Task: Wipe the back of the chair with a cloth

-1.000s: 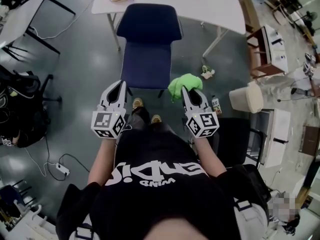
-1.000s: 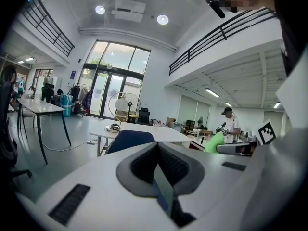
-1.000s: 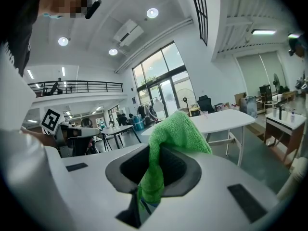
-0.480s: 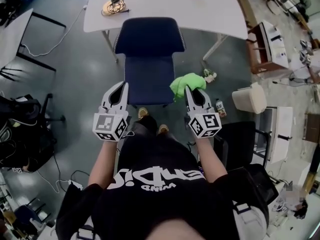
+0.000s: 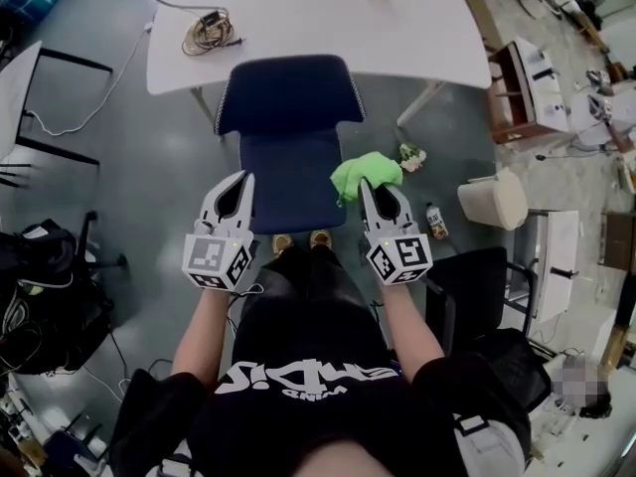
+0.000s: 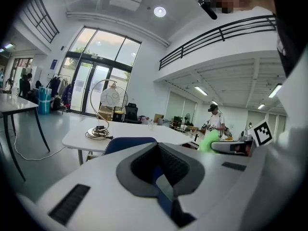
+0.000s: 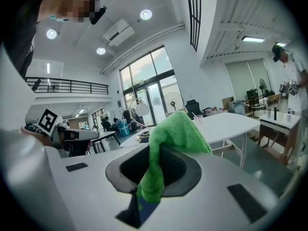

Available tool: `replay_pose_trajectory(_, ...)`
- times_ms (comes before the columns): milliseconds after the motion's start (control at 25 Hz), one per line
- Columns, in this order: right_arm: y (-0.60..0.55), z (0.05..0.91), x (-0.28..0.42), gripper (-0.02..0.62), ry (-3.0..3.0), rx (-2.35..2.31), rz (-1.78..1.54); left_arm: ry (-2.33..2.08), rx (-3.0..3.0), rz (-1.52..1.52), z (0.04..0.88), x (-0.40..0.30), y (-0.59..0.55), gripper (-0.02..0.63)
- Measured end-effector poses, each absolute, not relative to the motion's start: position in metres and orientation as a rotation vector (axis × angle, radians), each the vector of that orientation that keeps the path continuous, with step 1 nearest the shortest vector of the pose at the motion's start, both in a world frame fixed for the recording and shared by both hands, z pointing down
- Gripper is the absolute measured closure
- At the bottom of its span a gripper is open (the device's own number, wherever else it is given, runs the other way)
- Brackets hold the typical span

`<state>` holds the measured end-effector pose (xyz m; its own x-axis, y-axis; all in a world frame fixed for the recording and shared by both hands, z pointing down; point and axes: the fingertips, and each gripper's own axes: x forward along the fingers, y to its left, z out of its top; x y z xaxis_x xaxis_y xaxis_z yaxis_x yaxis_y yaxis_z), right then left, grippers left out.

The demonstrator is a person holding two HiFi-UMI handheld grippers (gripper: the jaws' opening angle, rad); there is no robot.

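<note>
Chair and white table have slid lower in your head view since a second ago; both grippers sit about where they were. One green cloth, bunched, is clamped in your right gripper and sticks out at its 12 o'clock, by the seat's right edge. One blue chair at your 12, back on the table side. Left gripper, at 9 o'clock of the right: jaws together, nothing in them. One cable coil on the table at 11.

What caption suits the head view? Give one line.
Right hand-held gripper holds a green cloth near a blue chair; left hand-held gripper empty.
</note>
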<state>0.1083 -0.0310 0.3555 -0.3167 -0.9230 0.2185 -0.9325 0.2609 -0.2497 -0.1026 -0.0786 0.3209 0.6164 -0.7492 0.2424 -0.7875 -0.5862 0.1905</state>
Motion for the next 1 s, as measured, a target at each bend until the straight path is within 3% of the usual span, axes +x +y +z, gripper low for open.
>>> replay_pose_trajectory(1000,-0.193,0.47,0.158,0.545,-2.327,1.817,0.452,-1.215,2.504,0.252,0.416,-0.079,-0.161,0.607)
